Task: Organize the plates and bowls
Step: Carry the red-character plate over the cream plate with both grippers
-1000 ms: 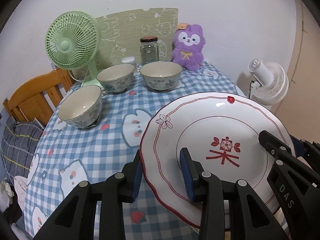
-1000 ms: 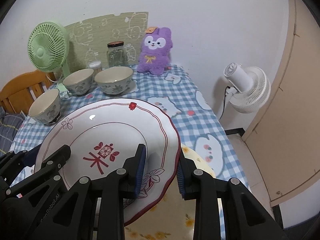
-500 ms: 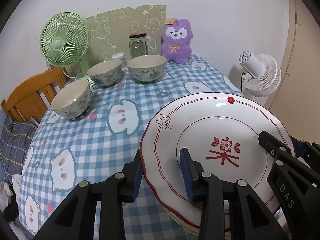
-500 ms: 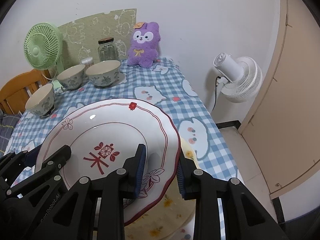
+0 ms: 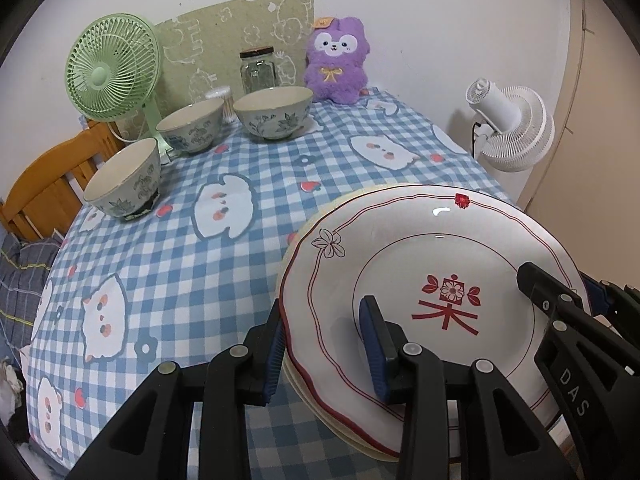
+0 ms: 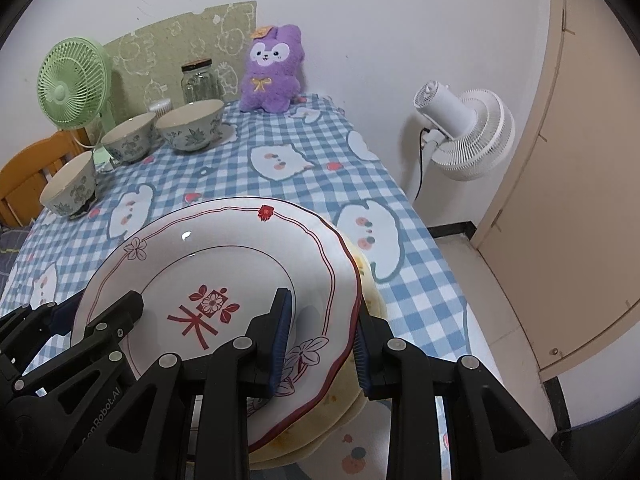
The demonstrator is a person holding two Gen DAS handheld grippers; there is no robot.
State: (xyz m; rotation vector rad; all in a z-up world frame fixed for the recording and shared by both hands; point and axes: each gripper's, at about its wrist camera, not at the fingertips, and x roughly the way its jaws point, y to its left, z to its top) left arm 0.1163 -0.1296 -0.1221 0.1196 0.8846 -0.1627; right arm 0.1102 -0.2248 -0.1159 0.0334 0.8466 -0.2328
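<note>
The left gripper (image 5: pixel 324 344) pinches the near-left rim of the red-trimmed plate (image 5: pixel 432 280), while the right gripper (image 6: pixel 320 332) clamps the opposite rim, so the wide dish stays level between them. It hangs just over a cream plate (image 6: pixel 360 392) at the table's (image 5: pixel 180 280) near edge, apparently to be stacked there. Three bowls (image 5: pixel 272 116) wait well apart by the green fan (image 5: pixel 112 76).

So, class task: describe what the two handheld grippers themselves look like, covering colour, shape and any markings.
Both are black plastic. The left gripper and the right gripper each have two angular fingers with triangular cut-outs and silver round fasteners. The fingertips carry blue ribbed pads. White lettering reading "DAS" marks the right gripper's body in the left wrist view. No hands, sleeves or cables show.
</note>
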